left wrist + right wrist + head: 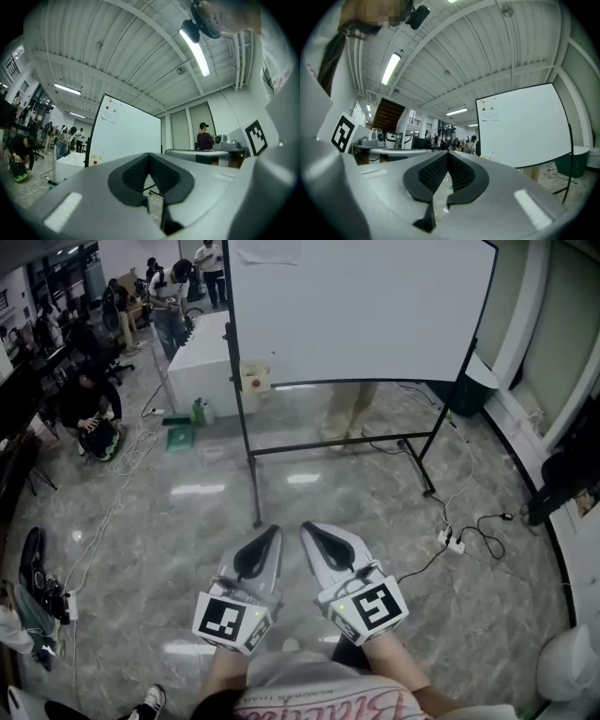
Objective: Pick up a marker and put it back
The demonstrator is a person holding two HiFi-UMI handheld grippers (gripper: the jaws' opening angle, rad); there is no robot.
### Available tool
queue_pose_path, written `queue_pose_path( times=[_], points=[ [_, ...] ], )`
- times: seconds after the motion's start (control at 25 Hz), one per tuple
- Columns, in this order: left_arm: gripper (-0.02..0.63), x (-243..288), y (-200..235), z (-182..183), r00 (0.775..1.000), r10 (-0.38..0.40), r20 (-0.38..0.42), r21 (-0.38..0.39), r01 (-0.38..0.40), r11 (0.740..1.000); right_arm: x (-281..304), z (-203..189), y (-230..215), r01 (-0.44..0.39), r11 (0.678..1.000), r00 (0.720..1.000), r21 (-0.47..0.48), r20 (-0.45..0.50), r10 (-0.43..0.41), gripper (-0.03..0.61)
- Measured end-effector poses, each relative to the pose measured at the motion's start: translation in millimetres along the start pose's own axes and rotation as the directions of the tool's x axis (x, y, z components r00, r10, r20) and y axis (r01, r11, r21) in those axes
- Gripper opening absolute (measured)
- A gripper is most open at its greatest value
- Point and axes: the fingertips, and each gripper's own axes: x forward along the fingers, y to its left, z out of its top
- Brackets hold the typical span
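Note:
A white whiteboard (pixel 361 306) on a black wheeled stand (pixel 255 465) stands a few steps ahead of me. A small beige holder (pixel 255 376) with a red spot hangs at its lower left corner; I cannot make out a marker in any view. My left gripper (pixel 272 532) and right gripper (pixel 309 529) are held low and side by side near my body, pointing toward the board. Both are shut with nothing between the pads. The left gripper view shows the board (pixel 126 136) beyond the shut left gripper (pixel 149 155). The right gripper view shows the board (pixel 520 131) past the shut right gripper (pixel 448 153).
A power strip (pixel 452 542) with black cables lies on the glossy floor at the right. A white table (pixel 202 357) and a green bottle (pixel 198 411) stand left of the board. Someone's legs (pixel 349 409) show behind it. Several people are at the far left.

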Motion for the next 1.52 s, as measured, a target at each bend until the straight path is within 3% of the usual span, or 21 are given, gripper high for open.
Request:
queue_pose_path(
  times=[0.24, 0.52, 1.08, 1.52],
  points=[
    [-0.001, -1, 27, -13, 1.0, 0.009, -0.024, -0.036, -0.01, 0.999, 18, -3, -2, 0.019, 0.998, 0.999, 0.06, 0.033, -0.021, 0.0],
    [0.0, 38, 63, -17, 1.0, 0.02, -0.01, -0.061, -0.02, 0.998, 61, -7, -28, 0.004, 1.0, 0.999, 0.024, 0.037, -0.005, 0.0],
    [0.0, 193, 170, -25, 0.997, 0.071, -0.013, -0.048, -0.072, 0.996, 206, -12, -146, -0.078, 0.997, 0.997, 0.021, 0.016, 0.078, 0.002],
    [0.0, 258, 230, -50, 0.99, 0.122, -0.07, -0.069, -0.127, 0.99, 280, -37, -218, -0.046, 0.995, 0.998, 0.084, -0.025, 0.049, 0.002]
  ],
)
